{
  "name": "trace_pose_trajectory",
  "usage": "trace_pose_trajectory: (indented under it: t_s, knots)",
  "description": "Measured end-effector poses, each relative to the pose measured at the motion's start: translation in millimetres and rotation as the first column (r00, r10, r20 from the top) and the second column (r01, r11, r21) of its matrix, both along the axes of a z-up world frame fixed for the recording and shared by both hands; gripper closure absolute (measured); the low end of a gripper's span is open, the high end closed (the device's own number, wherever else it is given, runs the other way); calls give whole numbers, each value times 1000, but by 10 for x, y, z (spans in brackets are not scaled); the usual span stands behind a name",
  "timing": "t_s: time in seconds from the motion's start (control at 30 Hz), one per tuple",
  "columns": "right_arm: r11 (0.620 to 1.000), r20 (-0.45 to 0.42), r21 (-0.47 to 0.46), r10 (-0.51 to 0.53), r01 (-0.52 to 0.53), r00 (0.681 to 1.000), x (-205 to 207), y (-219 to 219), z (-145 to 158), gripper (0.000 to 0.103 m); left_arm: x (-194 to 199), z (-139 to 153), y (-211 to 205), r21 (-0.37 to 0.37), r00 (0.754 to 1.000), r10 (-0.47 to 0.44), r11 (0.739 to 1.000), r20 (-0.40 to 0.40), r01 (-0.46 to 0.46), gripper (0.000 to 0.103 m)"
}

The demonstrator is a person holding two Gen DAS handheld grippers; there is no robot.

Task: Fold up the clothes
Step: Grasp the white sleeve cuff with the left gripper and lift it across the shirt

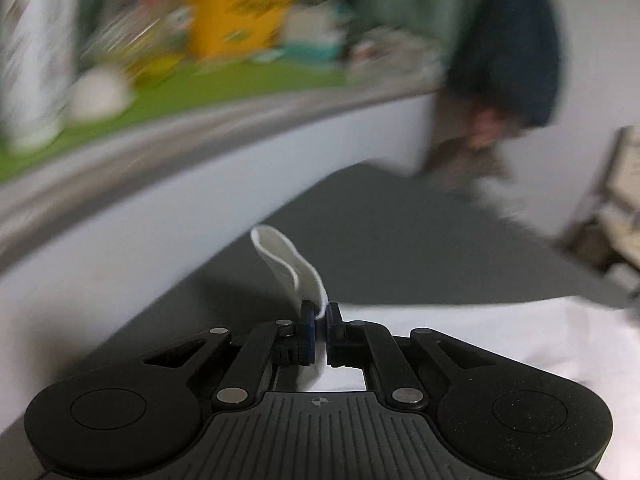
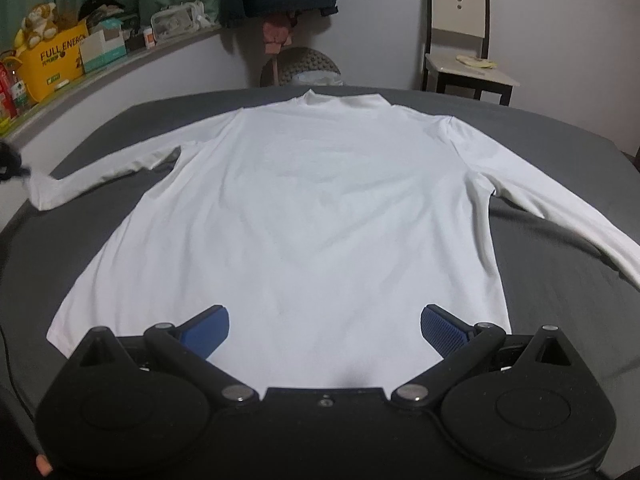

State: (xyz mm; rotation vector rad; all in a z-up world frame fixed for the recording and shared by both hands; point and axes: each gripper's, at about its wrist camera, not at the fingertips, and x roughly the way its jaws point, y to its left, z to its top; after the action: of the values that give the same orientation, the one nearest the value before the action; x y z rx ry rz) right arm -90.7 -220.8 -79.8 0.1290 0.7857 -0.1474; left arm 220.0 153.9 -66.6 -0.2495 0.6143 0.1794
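While the left tool [image 1: 320,320] pinches the sleeve cuff [image 1: 290,264], the shirt [image 2: 304,208] stretches toward twelve o'clock from the wide-open, empty right tool [image 2: 324,330].

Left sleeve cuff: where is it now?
Left wrist view: the cuff is pinched in the shut left gripper, lifted above the grey bed cover.

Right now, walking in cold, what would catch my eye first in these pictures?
A white long-sleeved shirt lies spread flat across the dark grey bed, sleeves out to both sides. The right gripper sits open at its hem, blue fingers wide apart. In the left wrist view, the left gripper pinches a white cuff.
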Motion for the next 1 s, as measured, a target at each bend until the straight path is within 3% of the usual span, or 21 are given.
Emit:
trace_pose_trajectory:
  t_s: [0.1,0.23,0.37,0.5,0.67,0.83,1.0]
  knots:
    - [1000,13,12,1,-1,1000,-56,-27,1,0,-63,395,-531,-48,982,-153,986,110,159,99]
    - [1000,28,21,-1,0,1000,-164,-79,-8,0,-224,903,-1265,-51,926,-298,947,231,318,99]
    - [999,51,38,-15,13,999,-269,-183,-1,0,-490,1366,-1876,-41,842,-427,885,328,465,99]
    - [997,65,66,-40,36,997,-343,-319,9,0,-795,1553,-2474,42,748,-558,810,361,584,99]
    - [986,77,132,-114,103,991,-414,-579,45,0,-1160,1362,-2996,63,671,-668,722,322,689,99]
    - [961,90,222,-192,168,977,-474,-877,84,0,-1653,868,-3343,108,603,-766,634,223,766,99]
    - [945,58,235,-245,225,968,-464,-1061,25,0,-2226,400,-3649,229,507,-858,512,88,828,99]
